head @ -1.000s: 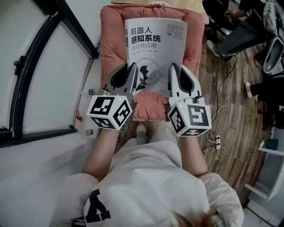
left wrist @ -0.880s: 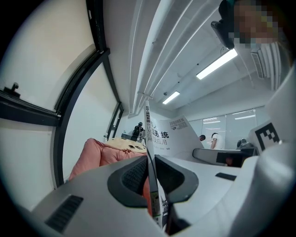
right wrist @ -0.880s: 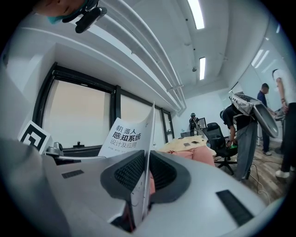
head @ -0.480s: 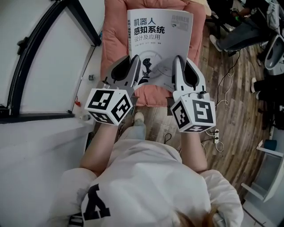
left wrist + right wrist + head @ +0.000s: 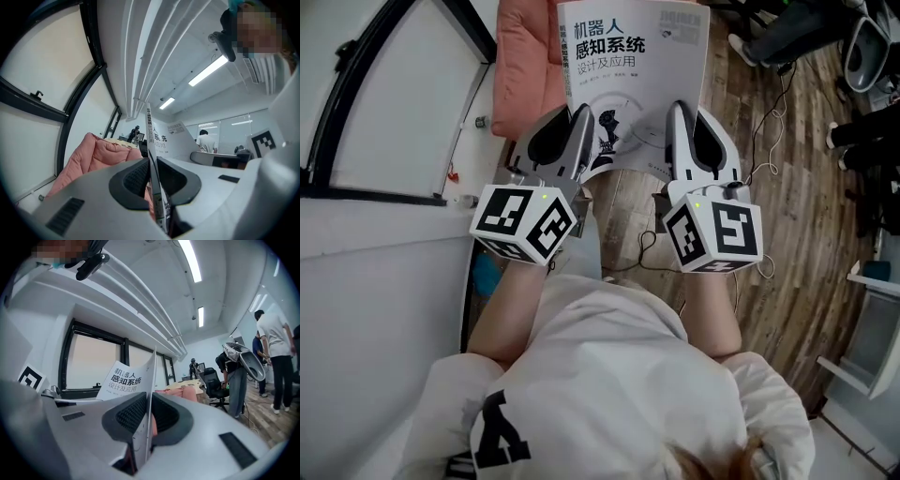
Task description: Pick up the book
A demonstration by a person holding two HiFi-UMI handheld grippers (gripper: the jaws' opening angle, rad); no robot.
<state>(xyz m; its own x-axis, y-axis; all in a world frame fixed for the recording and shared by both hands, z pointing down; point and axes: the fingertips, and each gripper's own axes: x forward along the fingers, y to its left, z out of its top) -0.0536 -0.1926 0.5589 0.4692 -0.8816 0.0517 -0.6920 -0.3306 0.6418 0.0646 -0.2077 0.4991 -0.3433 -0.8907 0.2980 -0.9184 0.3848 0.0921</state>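
White book (image 5: 633,66): up in the air, held by its near edge. Cover w/ dark print faces the head view. Hangs above the pink cushion and the wood floor, touching neither.
Left gripper (image 5: 584,131): clenched on the book's near-left corner, spine side. In the left gripper view (image 5: 151,164) both dark pads press on the book (image 5: 161,138), seen edge-on.
Right gripper (image 5: 680,131): clamped on the near-right corner. In the right gripper view (image 5: 148,405) the pads sit tight on the thin edge. The cover (image 5: 123,378) spreads off to the left.
Marker cubes: left cube (image 5: 525,223) and right cube (image 5: 714,234), one at the rear of each gripper, roughly level w/ each other.
Pink cushion (image 5: 525,66): top left in the head view, under the book's left side, next to the white wall w/ the black window frame (image 5: 356,112).
Wood floor (image 5: 787,187): right of the cushion, under the right gripper.
Person: white shirt (image 5: 619,375) at the bottom, both forearms reaching fwd to the grippers.
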